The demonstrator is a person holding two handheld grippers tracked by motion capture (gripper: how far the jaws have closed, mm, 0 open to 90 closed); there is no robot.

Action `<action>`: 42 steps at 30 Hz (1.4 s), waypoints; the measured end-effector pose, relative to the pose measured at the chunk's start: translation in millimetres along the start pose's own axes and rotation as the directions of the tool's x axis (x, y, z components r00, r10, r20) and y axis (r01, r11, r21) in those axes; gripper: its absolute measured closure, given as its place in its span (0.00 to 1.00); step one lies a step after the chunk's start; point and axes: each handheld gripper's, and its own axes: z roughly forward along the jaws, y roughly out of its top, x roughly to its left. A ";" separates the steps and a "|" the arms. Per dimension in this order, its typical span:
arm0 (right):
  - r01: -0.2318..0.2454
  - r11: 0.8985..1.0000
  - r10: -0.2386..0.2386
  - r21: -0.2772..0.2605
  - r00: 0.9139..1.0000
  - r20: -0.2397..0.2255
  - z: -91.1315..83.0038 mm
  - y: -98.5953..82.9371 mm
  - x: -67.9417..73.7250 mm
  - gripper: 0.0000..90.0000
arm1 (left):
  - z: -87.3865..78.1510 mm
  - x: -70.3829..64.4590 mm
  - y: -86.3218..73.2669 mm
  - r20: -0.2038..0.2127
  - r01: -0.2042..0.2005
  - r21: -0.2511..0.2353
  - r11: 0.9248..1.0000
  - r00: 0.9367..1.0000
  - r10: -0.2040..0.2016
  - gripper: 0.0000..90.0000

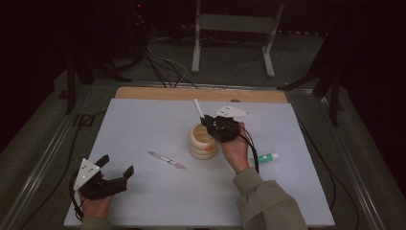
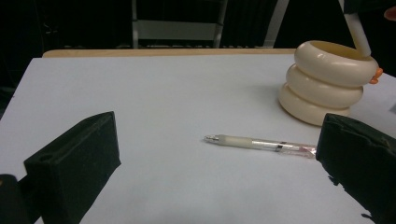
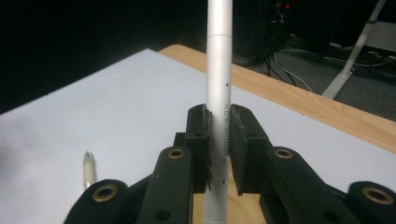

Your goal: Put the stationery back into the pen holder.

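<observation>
Jaws of the left gripper (image 1: 116, 176) stand wide apart with nothing between them, low at about eight o'clock on the white table (image 1: 143, 120), held up by the person's left hand (image 1: 95, 207). In the left gripper view the same two black jaws frame bare tabletop, and the clear pen (image 2: 261, 143) lies flat beyond them, its tip toward nine o'clock and its far end passing behind the right-side jaw.

From above, that clear pen (image 1: 166, 159) lies near the table's centre, slightly toward seven o'clock, well apart from the left gripper and just beside the cream ringed holder (image 1: 202, 140).

Above the holder's mouth the right gripper (image 1: 207, 120) is clamped on a white pen (image 1: 197, 106), which slants up toward eleven o'clock. In the right gripper view the jaws press both sides of the white pen (image 3: 218, 93) at its printed barrel, and its lower end points down into the holder. The left gripper view shows the pen's end (image 2: 359, 35) at the holder's (image 2: 327, 81) rim.

At about four o'clock, beside the right hand (image 1: 235, 151), lies a white and green tube (image 1: 267, 157).
</observation>
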 end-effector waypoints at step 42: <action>0.005 0.997 -0.006 0.071 1.000 0.008 19.8 -29.3 2.7 0.87 | -1.0 0.9 0.3 -0.005 0.001 0.001 1.000 1.000 -0.001 0.00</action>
